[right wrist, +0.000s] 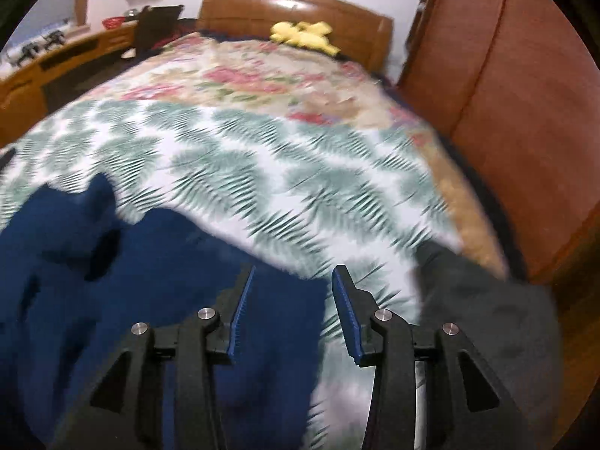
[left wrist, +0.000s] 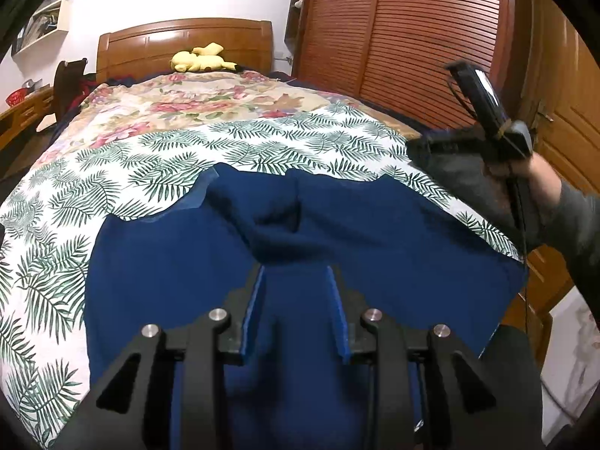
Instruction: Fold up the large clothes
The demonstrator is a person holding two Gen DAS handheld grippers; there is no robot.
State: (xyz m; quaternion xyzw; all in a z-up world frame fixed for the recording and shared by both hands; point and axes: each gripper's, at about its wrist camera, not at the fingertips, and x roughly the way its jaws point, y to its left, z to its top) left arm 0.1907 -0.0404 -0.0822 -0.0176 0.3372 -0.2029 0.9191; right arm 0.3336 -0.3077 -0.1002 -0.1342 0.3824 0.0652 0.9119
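A large dark blue garment (left wrist: 375,232) lies spread on the fern-print bedcover (left wrist: 187,150), with a bunched fold at its middle. My left gripper (left wrist: 296,273) is open just above the garment, fingers either side of the blue cloth, nothing held. My right gripper (right wrist: 292,277) is open and empty above the garment's right edge (right wrist: 168,262); that view is motion-blurred. The right gripper also shows in the left wrist view (left wrist: 483,112), held up at the right over a dark grey garment (left wrist: 465,172).
The bed has a floral blanket (left wrist: 195,101) further back, a yellow plush toy (left wrist: 202,60) and a wooden headboard (left wrist: 183,45). A slatted wooden wardrobe (left wrist: 405,37) stands close on the right. A desk and chair (left wrist: 67,82) stand at the left. The grey garment (right wrist: 483,322) lies at the bed's right edge.
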